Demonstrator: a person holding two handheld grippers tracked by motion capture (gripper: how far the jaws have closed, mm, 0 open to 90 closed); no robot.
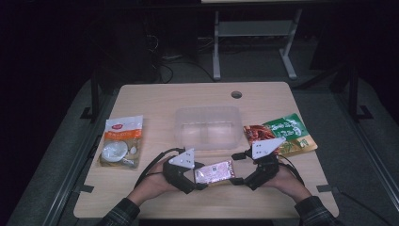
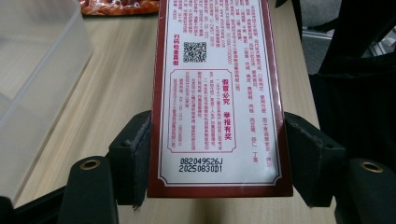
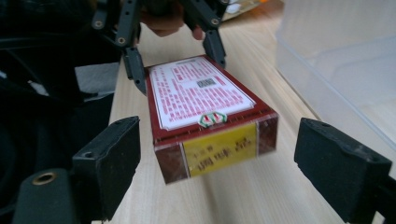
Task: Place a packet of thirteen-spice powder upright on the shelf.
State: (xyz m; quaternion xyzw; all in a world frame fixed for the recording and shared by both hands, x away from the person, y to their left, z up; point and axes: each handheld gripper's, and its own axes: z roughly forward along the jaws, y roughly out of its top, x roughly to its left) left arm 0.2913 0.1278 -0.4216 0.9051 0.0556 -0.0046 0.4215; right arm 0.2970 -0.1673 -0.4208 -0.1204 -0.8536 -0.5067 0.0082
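Left gripper (image 2: pixel 217 158) clamped on the red box (image 2: pixel 217 93), right gripper (image 3: pixel 217 154) spread, clear of its far end.

Sitting on one table (image 1: pixel 155 101) are one red box (image 1: pixel 214 172), one clear tub (image 1: pixel 208 126) and two food packets: a pale one (image 1: pixel 121 141) at the left and a green-and-red one (image 1: pixel 281 133) at the right. Two grippers, left (image 1: pixel 200 179) and right (image 1: pixel 235 168), are working there, each in one hand.
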